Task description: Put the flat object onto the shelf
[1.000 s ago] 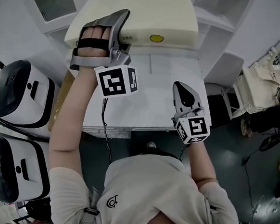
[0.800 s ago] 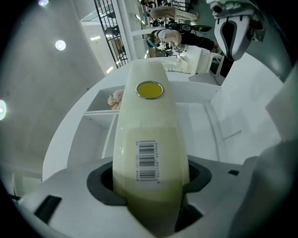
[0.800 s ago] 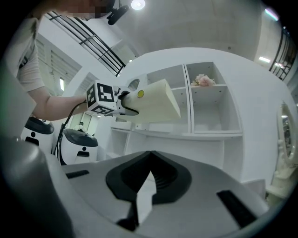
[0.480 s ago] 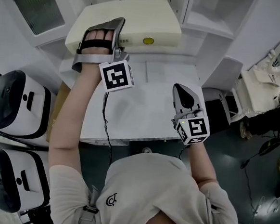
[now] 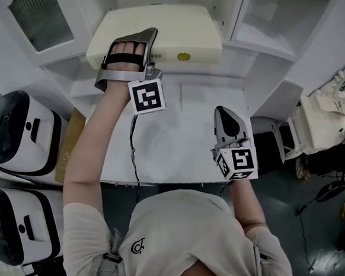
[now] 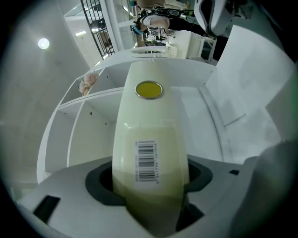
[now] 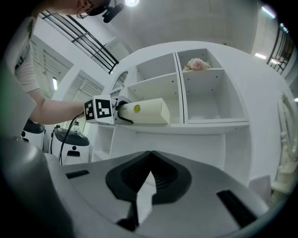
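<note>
Clamping the flat object (image 5: 175,27), the left gripper (image 5: 145,40) faces the shelf (image 5: 260,49) at 12 o'clock; the right gripper (image 5: 227,113), clenched and empty, sits at 4 o'clock.

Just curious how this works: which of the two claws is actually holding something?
The left claw: its jaws clamp the end of the cream flat box with the yellow dot. The right claw is shut on nothing.
</note>
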Demonstrator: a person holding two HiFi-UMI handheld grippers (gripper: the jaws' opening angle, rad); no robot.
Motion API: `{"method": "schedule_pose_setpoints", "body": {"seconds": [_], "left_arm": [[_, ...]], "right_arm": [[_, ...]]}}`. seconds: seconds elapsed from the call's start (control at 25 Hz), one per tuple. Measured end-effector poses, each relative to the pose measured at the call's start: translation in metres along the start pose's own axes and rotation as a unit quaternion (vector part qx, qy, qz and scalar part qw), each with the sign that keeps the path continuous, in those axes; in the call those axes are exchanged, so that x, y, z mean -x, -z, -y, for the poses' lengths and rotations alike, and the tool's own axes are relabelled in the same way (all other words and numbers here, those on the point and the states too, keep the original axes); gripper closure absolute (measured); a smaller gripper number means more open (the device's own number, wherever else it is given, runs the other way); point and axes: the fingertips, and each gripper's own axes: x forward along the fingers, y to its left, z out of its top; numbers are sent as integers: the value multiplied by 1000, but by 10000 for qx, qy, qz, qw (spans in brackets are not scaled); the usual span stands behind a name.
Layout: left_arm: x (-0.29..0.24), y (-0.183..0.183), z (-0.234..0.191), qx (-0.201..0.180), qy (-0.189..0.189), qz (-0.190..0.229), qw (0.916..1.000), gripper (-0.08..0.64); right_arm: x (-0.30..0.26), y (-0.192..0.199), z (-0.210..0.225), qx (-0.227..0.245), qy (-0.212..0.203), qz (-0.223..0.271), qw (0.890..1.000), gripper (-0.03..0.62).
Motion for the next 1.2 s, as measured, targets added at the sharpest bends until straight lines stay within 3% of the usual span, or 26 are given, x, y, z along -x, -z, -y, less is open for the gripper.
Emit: {"method": "schedule_pose_setpoints", "body": {"seconds": [0.28,0.52,0.56,0.68,0.76,1.2], "left_arm": [[-33,8,-5,71,-166,-108,9998,216],[-39,4,-8,143,59,-197,9997,221],[-40,4,-6,117,172,-277,9994,224],[-39,6,6,98,796,-470,9957,126],[-43,4,7,91,928,-437,9947,126],[-83,1,13,-39,821,-602,9948,61]], "right_arm": [[-19,11,7,40,-76,-142,9999,584],[-34,18,12,33,-164,-195,9997,584],[-36,20,11,31,-191,-208,9996,583],[-39,24,11,36,-275,-250,9993,584],[-42,26,15,29,-277,-258,9993,584],[-51,38,36,-25,-222,-384,9990,583]]}}
